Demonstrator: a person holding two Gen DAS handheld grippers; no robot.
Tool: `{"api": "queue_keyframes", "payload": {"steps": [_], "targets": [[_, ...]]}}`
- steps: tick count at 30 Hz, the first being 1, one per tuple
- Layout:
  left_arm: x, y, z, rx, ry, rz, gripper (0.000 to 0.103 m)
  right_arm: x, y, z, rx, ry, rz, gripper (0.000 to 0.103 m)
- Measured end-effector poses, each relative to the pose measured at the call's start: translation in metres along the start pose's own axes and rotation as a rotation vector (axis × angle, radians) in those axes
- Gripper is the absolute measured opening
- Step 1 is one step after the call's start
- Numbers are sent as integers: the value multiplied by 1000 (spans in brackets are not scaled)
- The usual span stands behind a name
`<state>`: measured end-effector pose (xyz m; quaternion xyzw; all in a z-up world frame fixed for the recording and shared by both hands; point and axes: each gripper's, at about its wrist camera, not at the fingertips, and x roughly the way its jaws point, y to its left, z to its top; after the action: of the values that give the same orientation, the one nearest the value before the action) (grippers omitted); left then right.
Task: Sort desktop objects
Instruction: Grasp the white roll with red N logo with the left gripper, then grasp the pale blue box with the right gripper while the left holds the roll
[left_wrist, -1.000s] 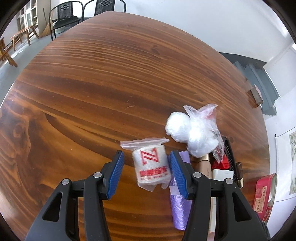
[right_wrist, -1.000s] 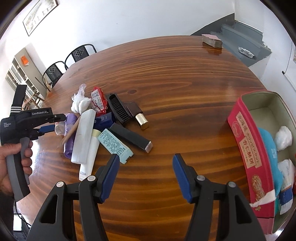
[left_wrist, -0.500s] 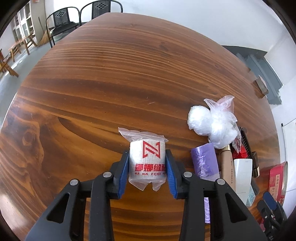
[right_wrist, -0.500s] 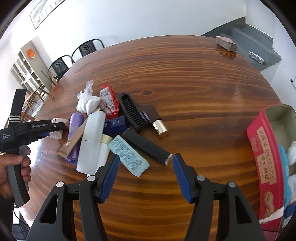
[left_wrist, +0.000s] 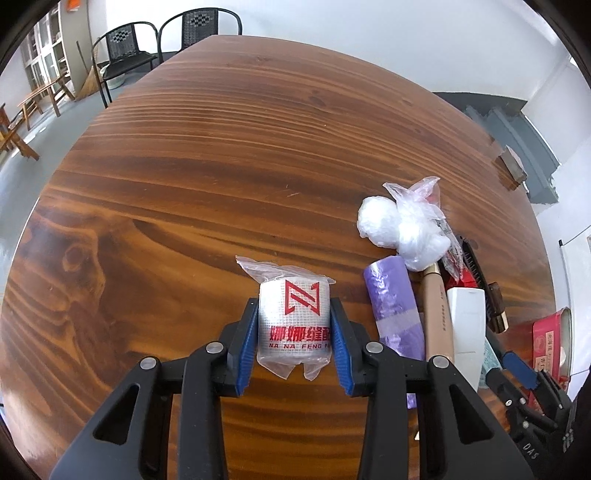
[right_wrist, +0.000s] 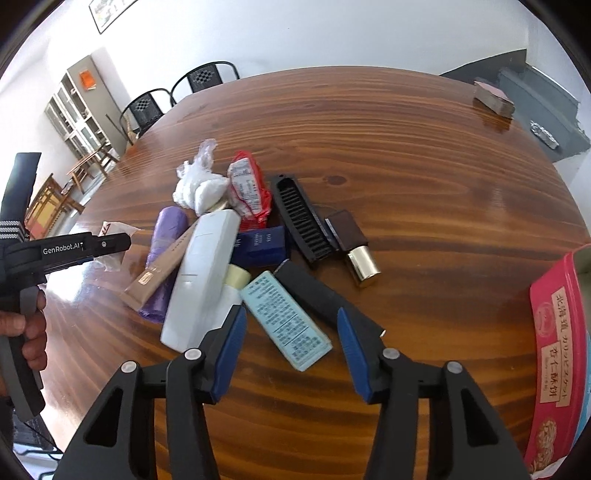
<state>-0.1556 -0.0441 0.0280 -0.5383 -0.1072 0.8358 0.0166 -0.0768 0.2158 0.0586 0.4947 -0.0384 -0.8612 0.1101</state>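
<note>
The left gripper (left_wrist: 293, 334) is squeezing a bagged white roll (left_wrist: 293, 319) with red lettering, both blue pads pressing flat against its sides, jaws narrowed to the roll's width. The roll is sitting just to the left of the clutter pile on the round wooden table (left_wrist: 221, 166), beside the purple bag roll (left_wrist: 393, 310), which is the landmark here. Above and right of the purple roll, a clear bag of white cotton balls (left_wrist: 399, 229) is resting against its far end; a tan tube (left_wrist: 437, 314) and a white bottle (left_wrist: 465, 325) are lying along its right side.

Over on the right wrist view, the right gripper (right_wrist: 291, 347) is hanging half open, and its jaws have just been closing in. A pale blue box (right_wrist: 286, 319) is lying between the pads, but they are not touching it. Right of the purple roll (right_wrist: 164, 243) in this view are a navy box (right_wrist: 260, 243), a black comb (right_wrist: 301, 218) and a brown gold-capped bottle (right_wrist: 351, 243). A red biscuit tin (right_wrist: 554, 350) is standing well apart, at the table's right edge. A hand (right_wrist: 26, 332) is gripping the left tool's handle.
</note>
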Motion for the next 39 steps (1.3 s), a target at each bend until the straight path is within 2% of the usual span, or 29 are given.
{"api": "queue_keyframes", "payload": {"steps": [4,10,17,20,24,25,30,39], "targets": [[-4,-2,-2,-6,1,2,39,-1,7,-6,-36,3,2,55],[-11,-5,-12,-5,8,6,39,1,4,-4,-17,32,41,55],[-17,-9,-19,3,6,9,39,18,5,-1,-39,50,25,52],[-24,-14,-23,11,-5,13,39,24,6,1,-60,47,5,47],[-34,-16,-29,12,-18,20,39,23,9,-1,-76,49,1,30],[-35,-17,-30,11,-21,22,39,22,9,-2,-79,54,4,27],[-47,-26,-39,14,-35,28,39,7,6,-10,-70,47,48,27],[-59,-69,-56,63,-46,8,39,-38,-23,-22,-12,-29,67,27]]}}
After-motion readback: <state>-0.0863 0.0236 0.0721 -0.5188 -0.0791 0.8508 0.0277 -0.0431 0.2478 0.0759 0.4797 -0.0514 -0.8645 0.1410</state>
